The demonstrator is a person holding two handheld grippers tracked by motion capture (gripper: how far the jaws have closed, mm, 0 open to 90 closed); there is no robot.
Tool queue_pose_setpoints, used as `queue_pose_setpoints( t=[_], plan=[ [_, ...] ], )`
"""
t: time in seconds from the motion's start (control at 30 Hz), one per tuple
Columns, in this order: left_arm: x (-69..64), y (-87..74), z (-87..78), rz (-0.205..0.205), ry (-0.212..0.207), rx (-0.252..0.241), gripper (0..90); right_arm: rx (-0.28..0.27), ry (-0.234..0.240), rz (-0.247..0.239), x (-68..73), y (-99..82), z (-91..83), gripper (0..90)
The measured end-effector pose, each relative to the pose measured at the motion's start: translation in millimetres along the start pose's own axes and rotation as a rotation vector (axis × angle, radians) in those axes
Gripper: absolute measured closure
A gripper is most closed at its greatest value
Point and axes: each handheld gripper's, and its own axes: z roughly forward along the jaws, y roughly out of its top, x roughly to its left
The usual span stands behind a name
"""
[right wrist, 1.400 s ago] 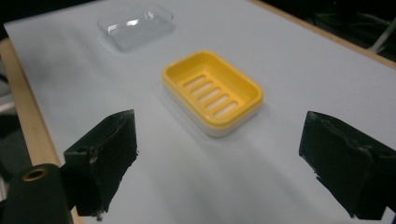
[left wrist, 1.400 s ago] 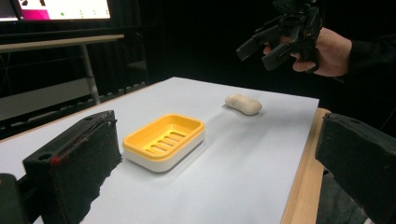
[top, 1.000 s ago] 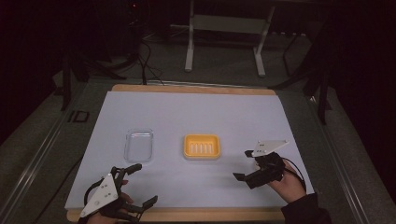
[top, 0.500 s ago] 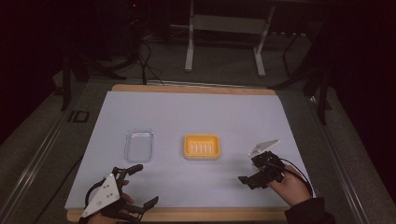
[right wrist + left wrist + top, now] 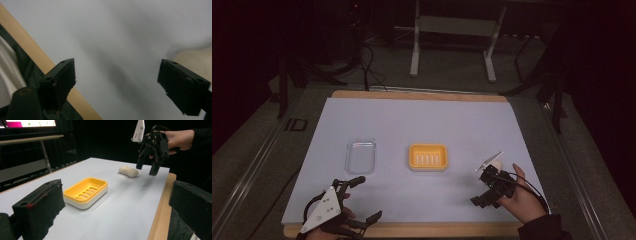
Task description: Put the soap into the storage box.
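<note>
On the right side of the white mat (image 5: 422, 125), my right gripper (image 5: 149, 168) hangs tilted down just beside the cream soap bar (image 5: 128, 171), jaws spread with nothing between them; they have just been closing a little from full width. The bar lies flat on the mat, off toward the right edge and well apart from the yellow soap dish (image 5: 427, 157). My worry is the approach: in the right gripper view the soap (image 5: 197, 60) sits beyond the outer jaw, not in the gap, so if I close now I judge one pad would only nudge it and skid it toward the wooden table edge (image 5: 160, 207). A smooth rounded bar could also squirt out under a pinch taken off-centre. My left gripper (image 5: 357, 200) rests at the near left corner, jaws wide apart and empty. The yellow dish holds nothing, its slotted floor bare. The clear lid or tray (image 5: 360, 155) to its left looks empty too, though glare makes it hard to be sure.
</note>
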Motion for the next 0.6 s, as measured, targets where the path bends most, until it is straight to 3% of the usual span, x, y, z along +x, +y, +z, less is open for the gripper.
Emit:
queue_pose_setpoints(
  t=[0.03,0.1,0.13,0.2,0.4,0.6],
  plan=[
    [0.0,0.0,0.0,-0.001,0.0,0.0,0.1,0.015,0.009,0.004,-0.4,-0.3,1.3,15.1],
    [-0.2,0.0,0.0,0.001,0.002,-0.001,0.1,0.069,0.082,0.051,-3.5,0.0,4.9,13.7],
    [-0.2,0.1,-0.1,0.0,0.001,-0.002,0.1,0.084,0.089,0.056,-4.7,-0.3,6.8,13.6],
    [-0.4,0.0,-0.1,0.001,0.003,-0.004,0.1,0.091,0.03,0.058,-4.7,-0.9,8.8,13.4],
    [-0.3,0.1,0.0,0.001,0.006,-0.005,0.1,0.121,0.012,0.129,-9.1,-1.9,9.7,19.6],
    [-0.4,0.2,-0.3,0.002,0.008,-0.008,0.1,0.164,-0.078,0.205,-13.6,-7.6,11.0,17.2]
  ],
)
